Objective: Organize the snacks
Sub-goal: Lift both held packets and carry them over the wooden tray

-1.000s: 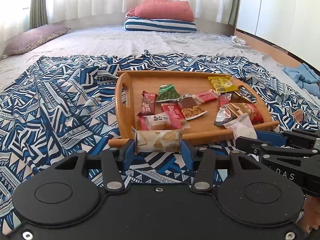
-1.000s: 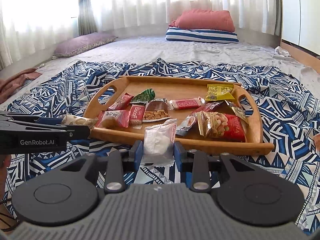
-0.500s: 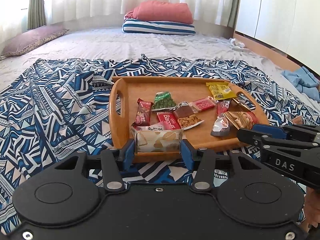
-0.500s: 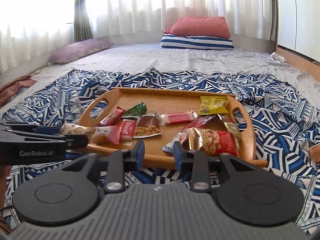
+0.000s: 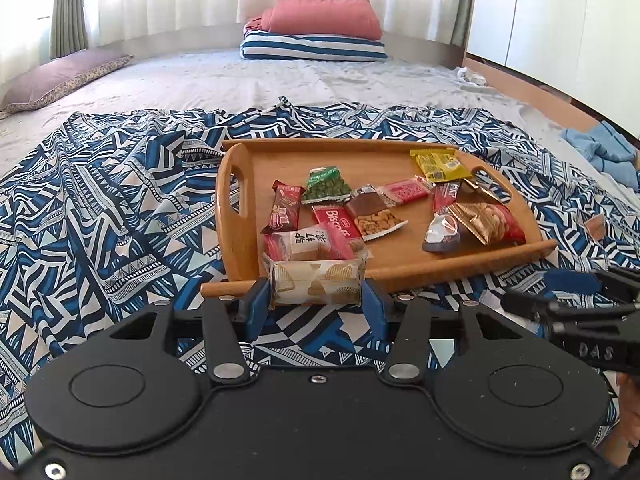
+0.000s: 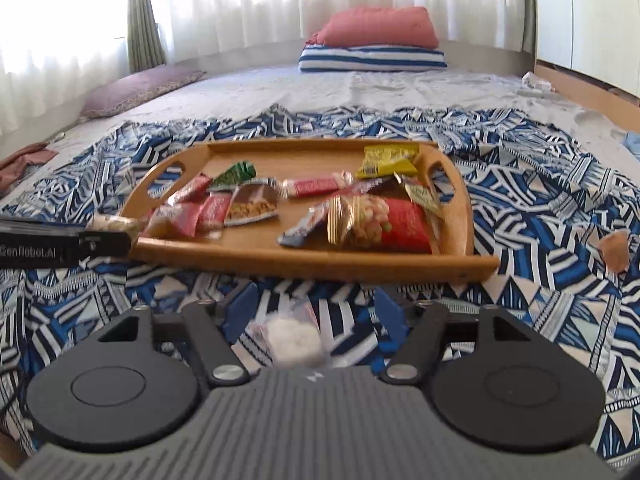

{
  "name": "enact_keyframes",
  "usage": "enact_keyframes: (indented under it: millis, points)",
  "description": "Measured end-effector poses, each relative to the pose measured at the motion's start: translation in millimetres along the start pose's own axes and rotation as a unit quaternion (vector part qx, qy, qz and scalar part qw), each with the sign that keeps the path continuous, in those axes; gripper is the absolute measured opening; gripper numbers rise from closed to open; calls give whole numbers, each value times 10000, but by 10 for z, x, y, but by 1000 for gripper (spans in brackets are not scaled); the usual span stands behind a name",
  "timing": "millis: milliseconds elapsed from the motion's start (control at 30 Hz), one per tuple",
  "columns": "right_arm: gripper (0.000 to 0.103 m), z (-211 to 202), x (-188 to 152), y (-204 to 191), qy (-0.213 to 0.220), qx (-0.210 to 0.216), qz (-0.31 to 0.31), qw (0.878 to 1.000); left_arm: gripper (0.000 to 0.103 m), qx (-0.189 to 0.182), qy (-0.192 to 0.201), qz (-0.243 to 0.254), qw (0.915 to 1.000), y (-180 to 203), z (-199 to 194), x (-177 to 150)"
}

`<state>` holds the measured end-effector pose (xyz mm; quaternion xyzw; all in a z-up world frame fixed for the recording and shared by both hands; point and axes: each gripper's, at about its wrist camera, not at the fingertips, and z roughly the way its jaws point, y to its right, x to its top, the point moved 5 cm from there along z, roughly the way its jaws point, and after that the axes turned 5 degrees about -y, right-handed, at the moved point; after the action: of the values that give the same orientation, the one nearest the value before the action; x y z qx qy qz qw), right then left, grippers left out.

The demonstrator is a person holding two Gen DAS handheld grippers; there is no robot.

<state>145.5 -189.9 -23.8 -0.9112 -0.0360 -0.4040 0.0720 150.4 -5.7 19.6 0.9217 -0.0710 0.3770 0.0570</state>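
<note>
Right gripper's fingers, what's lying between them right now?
In the right wrist view, a clear packet of white snack lies on the patterned blanket between the right gripper's open fingers, untouched.

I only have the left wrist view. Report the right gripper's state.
Observer: The right gripper is open; its jaws have just been opening.
Operator: Tell me what's between them.
Observer: A white packet, free of the pads, over the blanket and short of the tray.
Operator: Name anything off my left edge.
Observer: A reddish-brown cloth lies crumpled there, beyond the blanket.
</note>
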Motion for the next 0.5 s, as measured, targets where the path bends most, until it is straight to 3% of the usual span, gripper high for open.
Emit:
enact_keyframes:
  millis: [200, 500]
  points:
    - [84, 28, -173, -20, -151, -60, -236, 9996, 47, -31, -69, 55, 10000, 65, 46, -52]
    - [84, 193, -168, -187, -179, -63, -542, 9984, 47, -75, -178, 142, 9997, 149, 73, -137]
